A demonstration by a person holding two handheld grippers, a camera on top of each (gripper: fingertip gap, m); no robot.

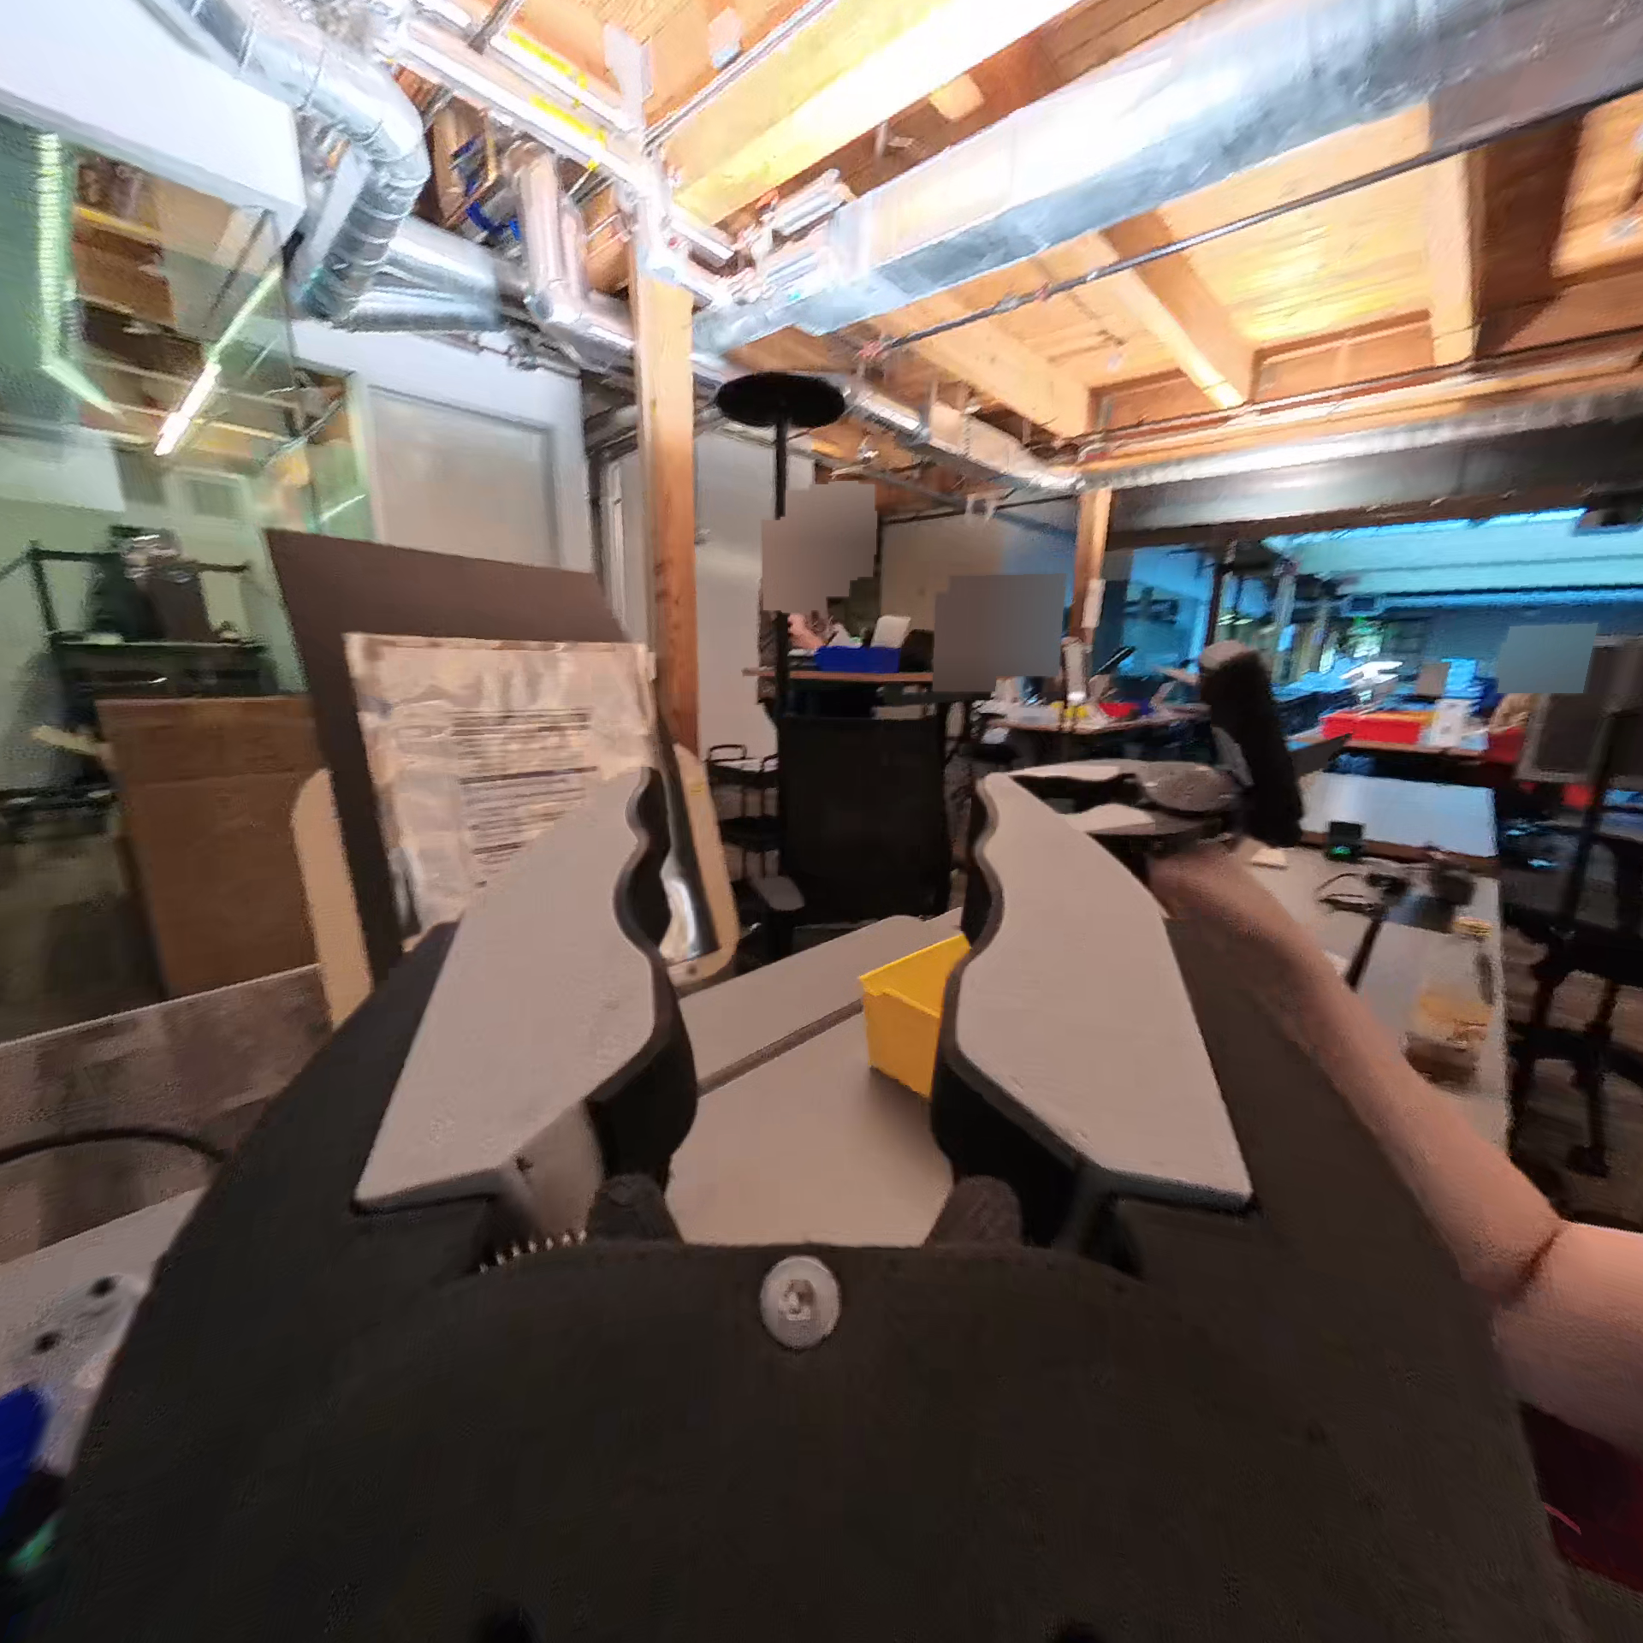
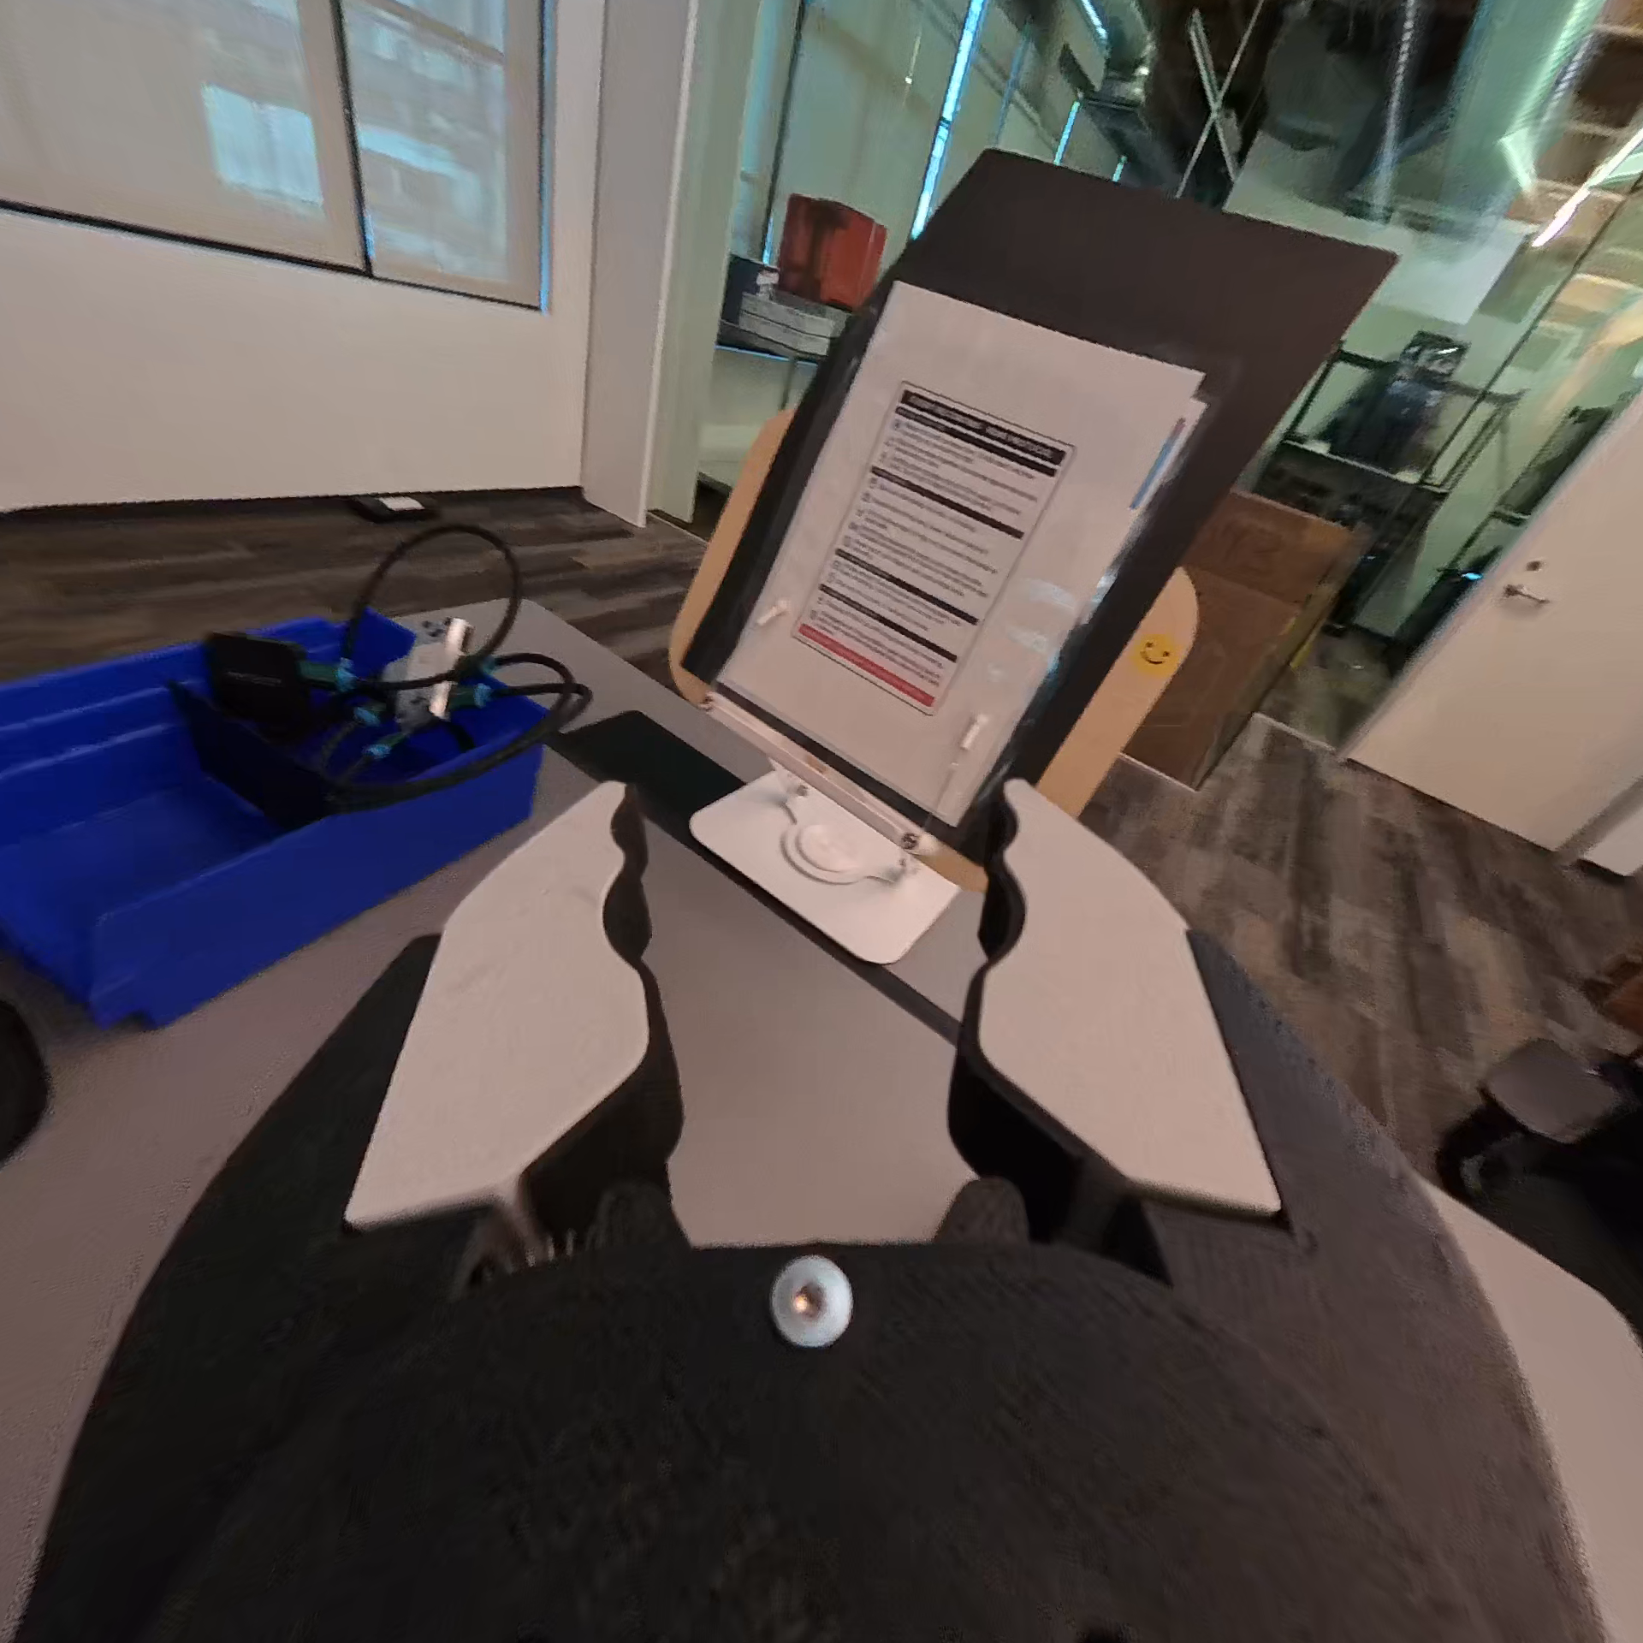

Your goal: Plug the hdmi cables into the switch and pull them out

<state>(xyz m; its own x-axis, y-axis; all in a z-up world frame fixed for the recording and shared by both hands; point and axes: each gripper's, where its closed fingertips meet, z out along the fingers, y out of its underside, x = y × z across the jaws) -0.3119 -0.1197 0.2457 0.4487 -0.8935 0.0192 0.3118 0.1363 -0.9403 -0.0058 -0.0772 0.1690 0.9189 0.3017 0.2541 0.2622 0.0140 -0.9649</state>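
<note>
Both the left gripper [image 1: 809, 836] and right gripper [image 2: 813, 831] are wide open and empty, so nothing has started; next, reach for the cables [image 2: 444, 685] in the blue bin [image 2: 178, 889]

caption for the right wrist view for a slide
Open right gripper above the grey table, black cables piled in a blue bin at left.

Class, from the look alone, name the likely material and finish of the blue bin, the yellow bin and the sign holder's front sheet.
Blue bin: probably moulded plastic, smooth with a slight sheen and stepped walls.
Yellow bin: likely the same kind of plastic, with thin, evenly coloured walls.
Sign holder's front sheet: seemingly clear acrylic; glare and see-through edges show over the paper.
</note>
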